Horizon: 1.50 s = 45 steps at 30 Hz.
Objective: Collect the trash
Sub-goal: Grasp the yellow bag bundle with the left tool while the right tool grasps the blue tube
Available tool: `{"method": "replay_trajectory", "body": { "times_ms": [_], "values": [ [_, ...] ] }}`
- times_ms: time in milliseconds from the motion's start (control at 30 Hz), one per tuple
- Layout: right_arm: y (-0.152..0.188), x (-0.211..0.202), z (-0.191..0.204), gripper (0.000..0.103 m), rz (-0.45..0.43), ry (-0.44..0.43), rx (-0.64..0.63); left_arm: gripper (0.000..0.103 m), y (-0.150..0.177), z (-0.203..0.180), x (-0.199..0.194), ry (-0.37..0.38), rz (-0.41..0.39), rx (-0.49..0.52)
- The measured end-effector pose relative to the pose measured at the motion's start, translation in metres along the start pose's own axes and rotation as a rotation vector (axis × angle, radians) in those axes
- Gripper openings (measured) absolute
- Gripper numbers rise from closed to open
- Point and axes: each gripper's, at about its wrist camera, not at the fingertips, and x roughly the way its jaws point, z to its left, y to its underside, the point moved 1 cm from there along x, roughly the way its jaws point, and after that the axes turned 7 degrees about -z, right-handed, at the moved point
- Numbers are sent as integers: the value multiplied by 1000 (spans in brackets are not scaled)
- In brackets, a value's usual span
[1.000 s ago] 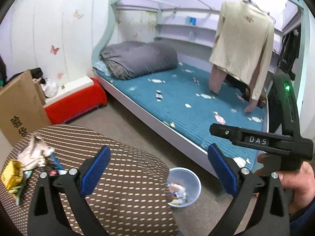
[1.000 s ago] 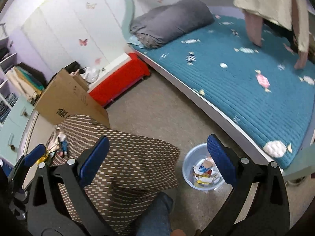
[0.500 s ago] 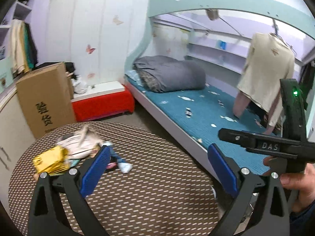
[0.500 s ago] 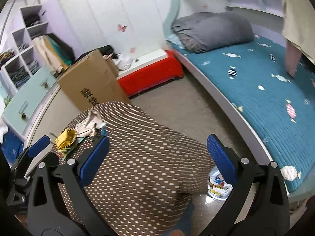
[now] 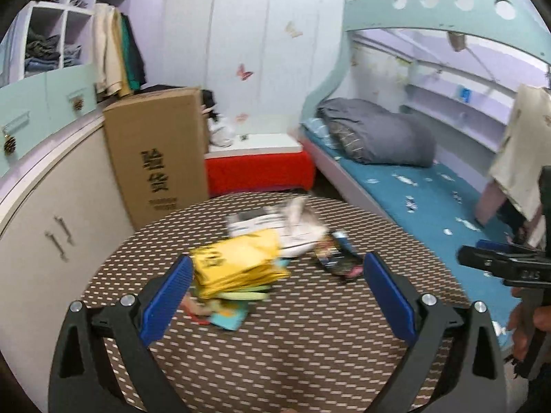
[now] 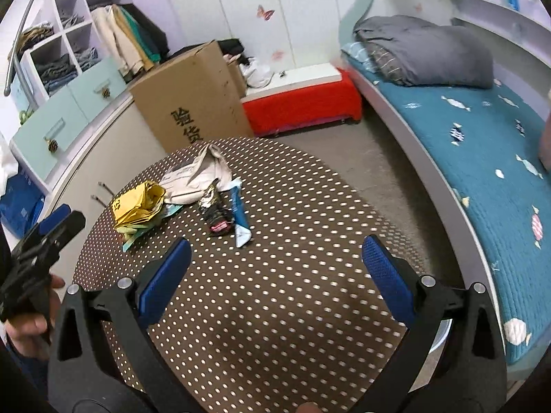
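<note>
A pile of trash lies on a round brown dotted table (image 6: 275, 292): a crumpled yellow wrapper (image 6: 137, 203), a white crumpled bag (image 6: 196, 175), a dark wrapper (image 6: 215, 213) and a blue wrapper (image 6: 239, 213). In the left wrist view the yellow wrapper (image 5: 234, 261), white bag (image 5: 289, 227) and dark wrapper (image 5: 335, 258) are blurred. My left gripper (image 5: 273, 292) is open and empty, just short of the yellow wrapper. My right gripper (image 6: 275, 275) is open and empty above the table, nearer than the pile. The trash bin's rim (image 6: 442, 334) peeks out behind the right finger.
A cardboard box (image 6: 193, 103) stands behind the table. A red bench (image 6: 303, 106) sits by the wall. A bed with a teal mattress (image 6: 482, 158) and grey duvet (image 6: 423, 51) is at right. White cabinets (image 5: 51, 206) are at left.
Both grippers swung left and up from the bin on the floor towards the table. The trash pile now sits ahead of both, much closer to the left gripper.
</note>
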Motion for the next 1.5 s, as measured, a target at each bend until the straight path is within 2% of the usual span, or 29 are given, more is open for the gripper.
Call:
{"method": "replay_trajectory", "body": {
  "times_ms": [133, 233, 467, 600, 633, 667, 733, 800, 833, 900, 933, 967, 1067, 1133, 1200, 1300, 1367, 1433, 1500],
  "values": [
    [0, 20, 7, 97, 26, -9, -3, 97, 1, 27, 22, -36, 32, 24],
    [-1, 36, 9, 97, 45, -4, -16, 97, 3, 34, 43, -41, 77, 90],
    [3, 84, 5, 97, 110, 8, -29, 97, 14, 17, 84, -24, 157, 237],
    [9, 108, 18, 76, 155, 37, -129, 95, 15, 9, 97, 7, 180, 240],
    [11, 113, 21, 75, 168, 40, -157, 80, 15, 7, 100, 11, 187, 245],
    [12, 115, 25, 74, 154, 52, -190, 73, 16, 6, 103, 12, 196, 250],
    [14, 120, 34, 71, 142, 78, -251, 69, 16, 4, 104, 10, 193, 247],
    [14, 123, 41, 56, 130, 76, -277, 65, 16, 3, 102, 9, 185, 239],
    [14, 125, 44, 51, 121, 67, -290, 63, 15, 3, 101, 7, 181, 233],
    [13, 127, 49, 28, 105, 55, -304, 60, 14, 5, 96, -1, 168, 211],
    [14, 129, 52, 25, 99, 45, -316, 57, 13, 6, 94, -3, 161, 202],
    [15, 129, 54, 17, 96, 29, -319, 56, 13, 7, 91, -6, 154, 194],
    [16, 122, 47, 15, 94, 5, -256, 44, 8, 10, 77, -13, 125, 166],
    [21, 109, 36, 15, 86, -1, -201, 28, 6, 12, 66, -4, 109, 143],
    [26, 97, 27, 15, 86, -3, -172, 23, 6, 13, 59, 17, 107, 119],
    [37, 77, 17, 15, 93, -15, -138, 23, 15, 5, 52, 25, 116, 135],
    [44, 67, 16, 15, 97, -24, -140, 31, 23, 2, 52, 0, 116, 152],
    [48, 61, 17, 15, 103, -30, -151, 72, 26, 1, 55, -42, 115, 171],
    [51, 56, 17, 15, 102, -36, -149, 77, 27, -1, 57, -69, 102, 200]
  ]
}}
